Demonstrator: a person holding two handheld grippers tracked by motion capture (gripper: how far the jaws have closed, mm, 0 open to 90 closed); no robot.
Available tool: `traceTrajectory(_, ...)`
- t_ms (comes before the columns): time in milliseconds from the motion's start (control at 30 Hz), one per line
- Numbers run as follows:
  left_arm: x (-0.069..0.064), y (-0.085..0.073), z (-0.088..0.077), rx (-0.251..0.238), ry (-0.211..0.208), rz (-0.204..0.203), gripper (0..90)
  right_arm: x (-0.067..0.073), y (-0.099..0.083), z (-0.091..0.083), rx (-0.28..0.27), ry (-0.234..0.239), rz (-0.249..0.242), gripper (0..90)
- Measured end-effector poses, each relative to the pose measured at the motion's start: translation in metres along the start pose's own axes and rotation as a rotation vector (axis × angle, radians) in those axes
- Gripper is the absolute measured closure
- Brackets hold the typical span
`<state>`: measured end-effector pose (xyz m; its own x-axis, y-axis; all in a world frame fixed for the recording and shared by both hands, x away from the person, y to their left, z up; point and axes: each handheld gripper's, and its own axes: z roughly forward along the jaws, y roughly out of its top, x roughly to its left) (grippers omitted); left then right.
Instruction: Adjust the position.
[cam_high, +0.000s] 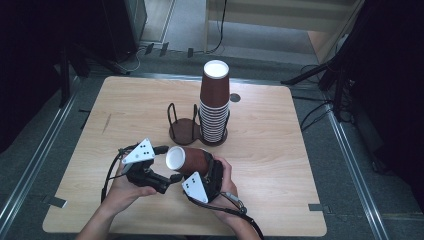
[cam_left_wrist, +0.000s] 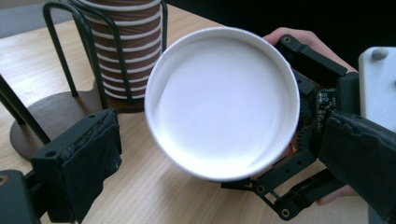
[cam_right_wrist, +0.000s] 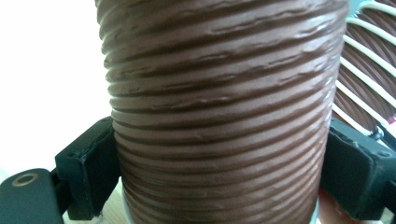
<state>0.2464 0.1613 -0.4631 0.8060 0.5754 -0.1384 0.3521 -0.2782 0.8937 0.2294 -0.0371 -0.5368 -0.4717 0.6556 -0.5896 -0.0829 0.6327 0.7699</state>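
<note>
While a tall stack of brown cups (cam_high: 215, 102) is standing in a black wire holder (cam_high: 183, 131) near the middle of the wooden table (cam_high: 280, 150), a person is working with two hand-held grippers at the near edge. The right gripper (cam_high: 207, 172) is clamping a single brown ribbed paper cup (cam_high: 189, 160) by its sides, its two black jaws pressing against the corrugated wall on either flank, as the right gripper view is showing (cam_right_wrist: 219, 116). That cup is lying on its side above the tabletop, its white end facing the left gripper (cam_high: 167, 164). The left gripper is sitting with its jaws spread wide, one padded jaw to each side of the cup's white round end (cam_left_wrist: 223, 100); whether either pad is touching the rim is hard to tell from these angles. In the left gripper view the stacked cups (cam_left_wrist: 126, 42) and the holder's dark round base (cam_left_wrist: 51, 112) are standing just behind the held cup, apart from it.
</note>
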Motion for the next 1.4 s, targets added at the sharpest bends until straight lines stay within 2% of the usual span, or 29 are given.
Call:
traceTrajectory(167,-0.001,0.0,0.001,0.02,-0.02,0.007,0.4,0.004,0.001,-0.001,-0.021,0.009,-0.029,9.5)
traceTrajectory(367,-0.001,-0.001,0.003,0.052,-0.014,0.012,0.7,0.009,0.002,-0.002,-0.038,0.023,-0.069,9.3)
traceTrajectory(600,0.0,-0.001,0.003,0.058,-0.022,-0.003,8.1,0.013,0.002,-0.002,-0.038,0.01,-0.101,9.1)
traceTrajectory(733,-0.001,-0.002,0.004,0.07,-0.007,-0.001,20.5,0.013,0.002,-0.002,-0.038,0.004,-0.105,8.7)
traceTrajectory(767,-0.001,-0.001,0.004,0.067,-0.003,-0.008,20.8,0.013,0.001,-0.002,-0.036,0.004,-0.107,8.7)
traceTrajectory(1033,-0.002,-0.001,0.002,0.054,-0.005,-0.007,23.3,0.01,0.004,-0.002,-0.023,0.009,-0.097,5.7)
traceTrajectory(1133,-0.002,-0.001,0.002,0.046,0.016,-0.001,23.7,0.006,0.006,-0.004,-0.041,0.015,-0.067,0.0)
traceTrajectory(1200,-0.001,-0.001,0.001,0.031,0.026,-0.001,23.8,0.004,0.008,-0.006,-0.052,0.031,-0.05,0.0)
traceTrajectory(1267,0.0,-0.001,-0.001,0.006,0.039,-0.005,23.9,0.002,0.009,-0.008,-0.07,0.024,-0.046,0.0)
traceTrajectory(1333,0.001,0.0,-0.004,-0.023,0.054,-0.02,24.0,-0.001,0.01,-0.01,-0.083,0.026,-0.025,0.0)
traceTrajectory(1400,0.004,0.0,-0.008,-0.054,0.079,-0.033,24.1,-0.004,0.012,-0.011,-0.092,0.008,-0.004,0.0)
